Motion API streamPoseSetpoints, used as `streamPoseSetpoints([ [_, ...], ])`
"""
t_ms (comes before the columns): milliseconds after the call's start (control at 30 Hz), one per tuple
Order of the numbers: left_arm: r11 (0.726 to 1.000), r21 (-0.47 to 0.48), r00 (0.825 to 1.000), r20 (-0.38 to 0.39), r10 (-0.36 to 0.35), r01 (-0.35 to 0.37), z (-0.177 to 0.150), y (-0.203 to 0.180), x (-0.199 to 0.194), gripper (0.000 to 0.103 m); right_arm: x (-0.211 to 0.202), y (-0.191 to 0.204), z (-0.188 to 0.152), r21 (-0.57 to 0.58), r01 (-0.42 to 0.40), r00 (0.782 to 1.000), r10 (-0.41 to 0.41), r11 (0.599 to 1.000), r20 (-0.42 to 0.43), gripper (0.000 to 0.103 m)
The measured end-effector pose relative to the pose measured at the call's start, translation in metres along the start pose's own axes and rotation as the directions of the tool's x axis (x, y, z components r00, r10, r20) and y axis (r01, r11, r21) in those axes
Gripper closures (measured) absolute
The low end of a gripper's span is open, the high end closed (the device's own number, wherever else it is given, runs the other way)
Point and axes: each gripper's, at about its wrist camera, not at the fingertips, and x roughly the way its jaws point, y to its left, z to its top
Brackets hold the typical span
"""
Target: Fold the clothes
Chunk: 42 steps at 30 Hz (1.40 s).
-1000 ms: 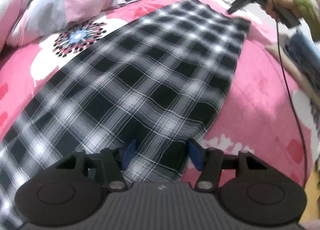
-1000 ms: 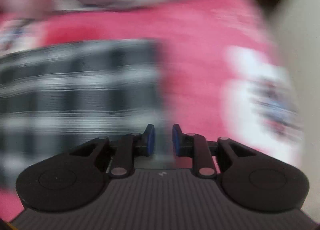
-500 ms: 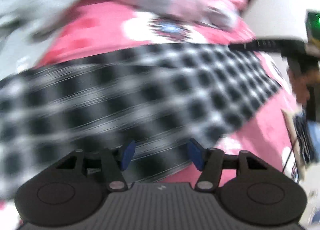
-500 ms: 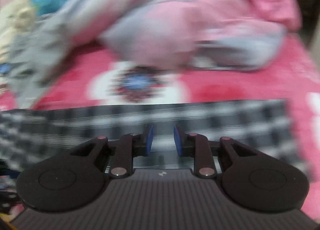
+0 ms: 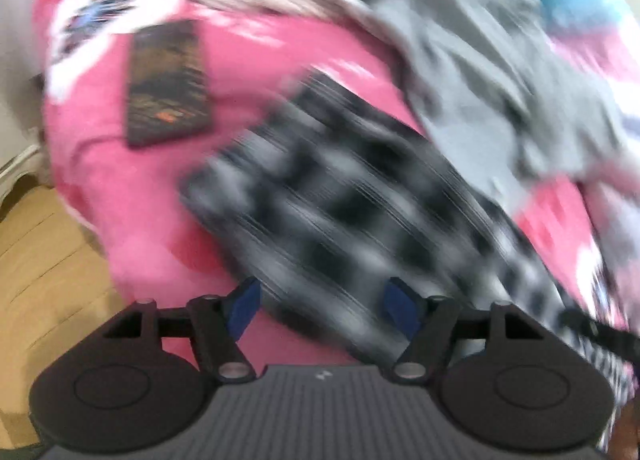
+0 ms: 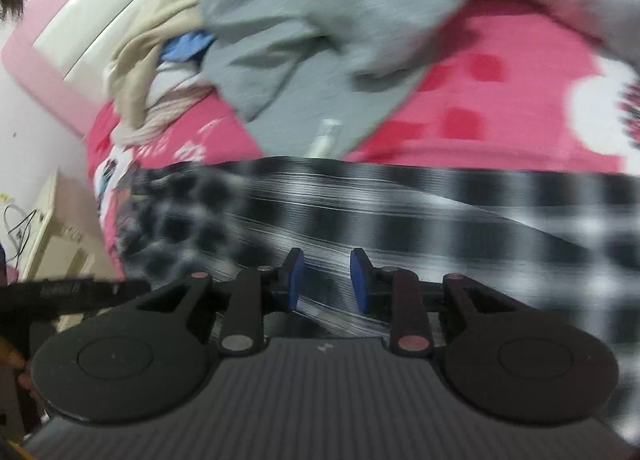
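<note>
While both gripper jaws open empty, plaid garment [image 5: 340, 211] across pink bedspread [image 5: 152, 195], wooden floor [image 5: 44, 268] beside.

Clothes heap [image 5: 492, 71] crowding bed's far side

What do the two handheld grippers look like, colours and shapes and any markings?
The left gripper and right gripper look alike: matte black linkage arms, blue finger pads, two round black discs, silver pivot pins and a grey ribbed body with a small white mark.

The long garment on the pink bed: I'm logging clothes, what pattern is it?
Black-and-white plaid garment, clearest in the right wrist view despite blur.
</note>
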Motion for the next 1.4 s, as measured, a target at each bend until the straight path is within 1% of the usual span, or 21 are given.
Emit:
streamPoseSetpoints([
  [67, 0.997, -0.071, 1.0, 0.024, 0.009, -0.007, 0.012, 0.019, 0.008, 0.032, 0.014, 0.014, 0.009, -0.015, -0.016, 1.0, 0.016, 1.0, -0.005, 0.079],
  [167, 0.991, -0.136, 0.999, 0.047, 0.001, 0.006, 0.024, 0.04, 0.016, 0.032, 0.034, 0.035, 0.027, -0.02, -0.076, 0.997, 0.076, 0.997, -0.014, 0.078],
  [233, 0.989, -0.148, 0.998, 0.056, -0.017, 0.025, 0.029, 0.048, 0.019, 0.032, 0.049, 0.054, 0.038, -0.039, -0.11, 0.994, 0.109, 0.993, -0.025, 0.078],
  [367, 0.986, -0.138, 0.995, 0.062, -0.084, 0.092, 0.035, 0.061, 0.022, 0.035, 0.075, 0.087, 0.055, -0.054, -0.182, 0.983, 0.179, 0.982, -0.049, 0.075],
  [467, 0.979, -0.153, 0.99, 0.057, -0.129, 0.136, 0.041, 0.071, 0.027, 0.036, 0.094, 0.108, 0.064, -0.029, -0.226, 0.972, 0.224, 0.974, -0.069, 0.072],
  [533, 0.97, -0.176, 0.986, 0.033, -0.164, 0.167, 0.04, 0.077, 0.033, 0.036, 0.105, 0.118, 0.069, 0.005, -0.243, 0.967, 0.243, 0.97, -0.083, 0.069],
  [567, 0.966, -0.185, 0.983, 0.018, -0.183, 0.183, 0.04, 0.079, 0.037, 0.036, 0.11, 0.122, 0.07, 0.027, -0.249, 0.964, 0.25, 0.968, -0.091, 0.068],
  [600, 0.962, -0.187, 0.98, 0.006, -0.2, 0.198, 0.039, 0.081, 0.04, 0.036, 0.115, 0.124, 0.072, 0.049, -0.254, 0.961, 0.258, 0.966, -0.098, 0.065],
  [700, 0.962, -0.178, 0.977, 0.002, -0.211, 0.208, 0.037, 0.081, 0.047, 0.036, 0.128, 0.131, 0.075, 0.099, -0.261, 0.956, 0.271, 0.96, -0.113, 0.06],
  [767, 0.959, -0.186, 0.976, 0.006, -0.216, 0.213, 0.037, 0.081, 0.05, 0.036, 0.136, 0.133, 0.075, 0.118, -0.259, 0.954, 0.273, 0.959, -0.125, 0.059],
  [833, 0.962, -0.171, 0.977, 0.016, -0.212, 0.211, 0.036, 0.079, 0.05, 0.037, 0.144, 0.134, 0.075, 0.132, -0.249, 0.954, 0.266, 0.96, -0.136, 0.058],
  [900, 0.967, -0.151, 0.978, 0.023, -0.206, 0.207, 0.035, 0.078, 0.049, 0.047, 0.149, 0.134, 0.076, 0.149, -0.243, 0.954, 0.264, 0.958, -0.141, 0.058],
  [967, 0.972, -0.125, 0.98, 0.029, -0.198, 0.2, 0.032, 0.076, 0.048, 0.05, 0.154, 0.133, 0.076, 0.169, -0.241, 0.953, 0.265, 0.956, -0.143, 0.058],
  [1033, 0.971, -0.116, 0.978, 0.025, -0.207, 0.208, 0.031, 0.076, 0.049, 0.049, 0.156, 0.131, 0.077, 0.192, -0.243, 0.951, 0.272, 0.951, -0.144, 0.057],
  [1100, 0.971, -0.106, 0.976, 0.016, -0.215, 0.216, 0.031, 0.075, 0.051, 0.043, 0.159, 0.13, 0.077, 0.208, -0.24, 0.951, 0.273, 0.948, -0.145, 0.056],
  [1167, 0.974, -0.091, 0.978, 0.008, -0.206, 0.206, 0.034, 0.072, 0.055, 0.043, 0.161, 0.129, 0.076, 0.222, -0.233, 0.952, 0.269, 0.947, -0.148, 0.056],
  [1233, 0.981, -0.063, 0.983, 0.011, -0.181, 0.181, 0.035, 0.068, 0.052, 0.051, 0.163, 0.127, 0.075, 0.236, -0.223, 0.953, 0.263, 0.946, -0.151, 0.056],
  [1267, 0.985, -0.048, 0.986, 0.016, -0.167, 0.167, 0.035, 0.065, 0.051, 0.062, 0.164, 0.126, 0.074, 0.242, -0.217, 0.954, 0.258, 0.946, -0.152, 0.056],
  [1300, 0.988, -0.032, 0.988, 0.022, -0.152, 0.153, 0.035, 0.063, 0.049, 0.068, 0.165, 0.125, 0.074, 0.248, -0.212, 0.955, 0.254, 0.945, -0.151, 0.056],
  [1400, 0.993, 0.008, 0.992, 0.042, -0.116, 0.115, 0.034, 0.054, 0.042, 0.078, 0.165, 0.12, 0.074, 0.265, -0.204, 0.958, 0.247, 0.942, -0.143, 0.056],
])
